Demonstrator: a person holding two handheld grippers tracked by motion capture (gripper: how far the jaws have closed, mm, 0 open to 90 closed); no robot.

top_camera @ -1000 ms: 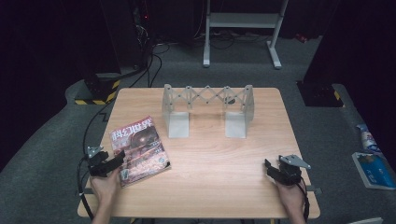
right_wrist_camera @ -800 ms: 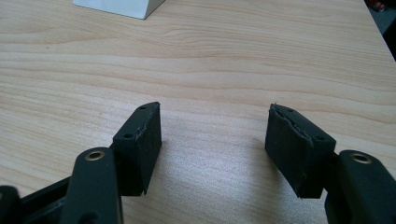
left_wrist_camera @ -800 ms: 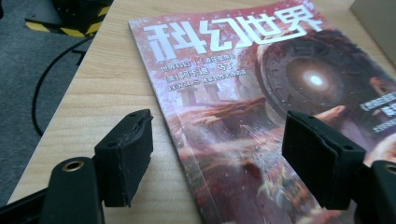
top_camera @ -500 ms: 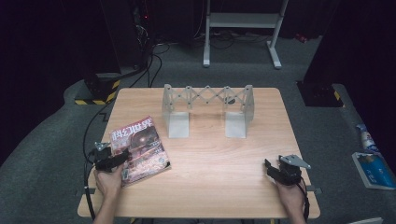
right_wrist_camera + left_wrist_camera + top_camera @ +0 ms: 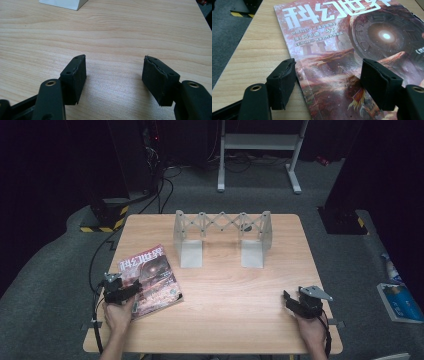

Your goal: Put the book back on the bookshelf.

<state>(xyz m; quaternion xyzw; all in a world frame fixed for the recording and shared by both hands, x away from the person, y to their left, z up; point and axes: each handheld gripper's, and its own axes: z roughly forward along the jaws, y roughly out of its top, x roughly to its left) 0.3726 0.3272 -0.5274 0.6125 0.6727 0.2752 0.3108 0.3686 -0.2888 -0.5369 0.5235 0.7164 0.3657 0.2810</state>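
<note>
Left tongs (image 5: pixel 131 290) have edged onto magazine (image 5: pixel 150 279), jaws just narrowing, wide astride its spine edge, which runs straight ahead; right tongs (image 5: pixel 290 301) idle, wide, empty.

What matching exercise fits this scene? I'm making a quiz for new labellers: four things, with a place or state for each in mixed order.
Things:
1. magazine
2. metal rack
3. left gripper
4. right gripper

Places or states:
A. open over bare wood at the near right
B. at the table's far side
C. lying flat at the near left
D. open, jaws astride the cover's near edge

Pairs: 1-C, 2-B, 3-D, 4-A
</note>
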